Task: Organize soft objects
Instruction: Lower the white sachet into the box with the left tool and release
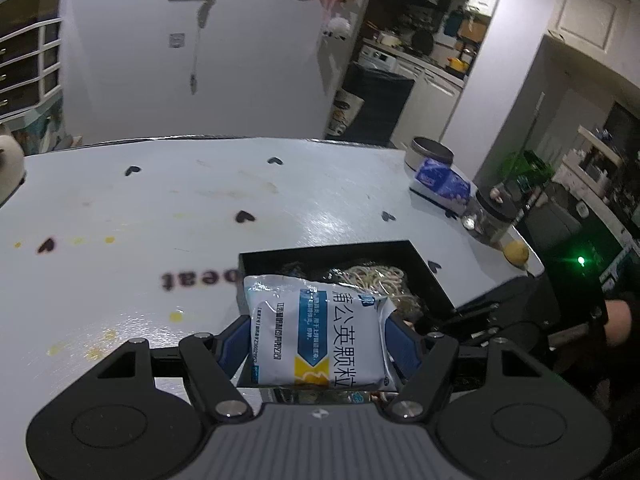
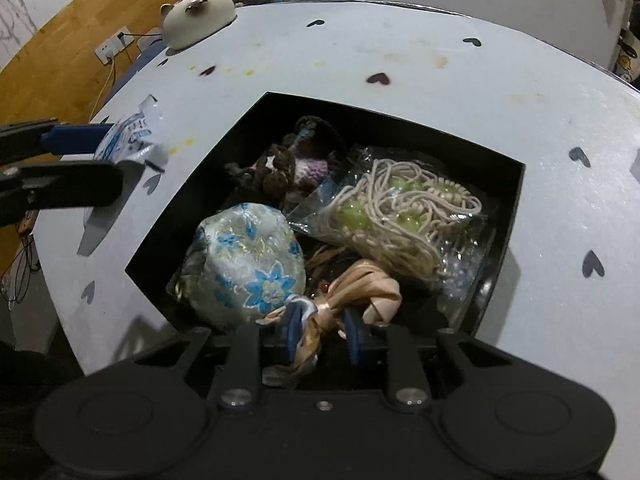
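My left gripper (image 1: 316, 340) is shut on a white and blue sachet (image 1: 316, 332) with Chinese print, held above the near edge of the black box (image 1: 428, 268). In the right wrist view that sachet (image 2: 128, 136) and the left gripper (image 2: 120, 160) hang at the left, beside the box (image 2: 516, 188). The box holds a blue-flowered fabric pouch (image 2: 248, 264), a brown knitted toy (image 2: 288, 164), a bag of cream cords (image 2: 396, 208) and a tan ribbon bundle (image 2: 352, 296). My right gripper (image 2: 322, 332) sits at the box's near edge, jaws narrowly apart around the ribbon's knot.
The white round table (image 1: 160, 208) has black heart marks and yellow stains. A tin (image 1: 430, 154), tissue pack (image 1: 442, 184), glass jar (image 1: 490, 216) and lemon (image 1: 516, 252) stand at its right edge. A cream pig-shaped bowl (image 2: 196, 20) sits at the far side.
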Tool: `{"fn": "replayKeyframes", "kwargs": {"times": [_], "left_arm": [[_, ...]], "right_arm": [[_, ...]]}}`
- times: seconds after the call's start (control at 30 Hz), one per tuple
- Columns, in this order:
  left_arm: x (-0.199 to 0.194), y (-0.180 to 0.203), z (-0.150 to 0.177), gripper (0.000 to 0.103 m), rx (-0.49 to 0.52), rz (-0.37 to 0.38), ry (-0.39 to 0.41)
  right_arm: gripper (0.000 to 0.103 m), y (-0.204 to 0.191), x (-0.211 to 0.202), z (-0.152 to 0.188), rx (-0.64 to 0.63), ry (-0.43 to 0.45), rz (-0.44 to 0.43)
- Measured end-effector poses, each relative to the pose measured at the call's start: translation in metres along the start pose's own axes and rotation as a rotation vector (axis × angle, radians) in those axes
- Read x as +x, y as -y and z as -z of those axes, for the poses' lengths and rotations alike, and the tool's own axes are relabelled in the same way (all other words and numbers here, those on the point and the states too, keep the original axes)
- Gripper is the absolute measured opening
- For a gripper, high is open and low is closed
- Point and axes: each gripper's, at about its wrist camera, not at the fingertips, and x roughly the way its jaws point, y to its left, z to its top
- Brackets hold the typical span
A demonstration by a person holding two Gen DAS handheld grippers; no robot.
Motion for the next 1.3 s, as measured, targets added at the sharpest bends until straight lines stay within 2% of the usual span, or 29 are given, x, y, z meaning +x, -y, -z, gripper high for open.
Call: {"fn": "replayKeyframes", "kwargs": {"times": [0.2, 0.27, 0.4, 0.47, 0.5, 0.53, 0.57, 0.63, 0.73, 0.83, 0.93, 1.07, 1.17, 1.3], "left_arm": [[0.017, 0.006, -0.002, 0.072, 0.092, 0.069, -0.070], [0.024, 0.009, -0.002, 0.072, 0.141, 0.100, -0.103], [0.041, 0.014, -0.002, 0.072, 0.210, 0.111, -0.168], [0.048, 0.017, -0.002, 0.075, 0.227, 0.122, -0.186], [0.050, 0.018, -0.002, 0.079, 0.235, 0.131, -0.192], [0.052, 0.019, -0.002, 0.089, 0.245, 0.139, -0.197], [0.054, 0.020, -0.001, 0.092, 0.253, 0.138, -0.205], [0.056, 0.020, 0.000, 0.092, 0.258, 0.113, -0.209], [0.054, 0.018, -0.001, 0.092, 0.236, 0.115, -0.199], [0.049, 0.016, 0.000, 0.089, 0.208, 0.117, -0.181], [0.043, 0.016, 0.002, 0.075, 0.186, 0.122, -0.168], [0.037, 0.016, 0.003, 0.063, 0.167, 0.119, -0.151], [0.033, 0.015, 0.005, 0.060, 0.149, 0.110, -0.143], [0.024, 0.011, 0.010, 0.059, 0.113, 0.088, -0.128]], "right_arm": [[0.025, 0.004, -0.005, 0.000, 0.009, 0.022, -0.016], [0.036, 0.007, -0.015, 0.002, 0.036, 0.039, -0.030], [0.043, 0.014, -0.037, 0.008, 0.103, 0.092, -0.044], [0.044, 0.017, -0.046, 0.011, 0.138, 0.120, -0.043], [0.044, 0.018, -0.049, 0.013, 0.154, 0.135, -0.037], [0.044, 0.019, -0.053, 0.014, 0.171, 0.147, -0.030], [0.044, 0.020, -0.056, 0.016, 0.189, 0.157, -0.025], [0.043, 0.020, -0.058, 0.017, 0.216, 0.170, -0.016], [0.042, 0.019, -0.062, 0.020, 0.235, 0.184, -0.005], [0.038, 0.017, -0.064, 0.021, 0.239, 0.191, -0.001], [0.034, 0.013, -0.065, 0.020, 0.230, 0.198, -0.002], [0.026, 0.004, -0.072, 0.013, 0.220, 0.249, -0.023], [0.023, -0.007, -0.068, 0.002, 0.187, 0.263, -0.059], [0.020, -0.023, -0.046, -0.010, 0.133, 0.215, -0.076]]}}
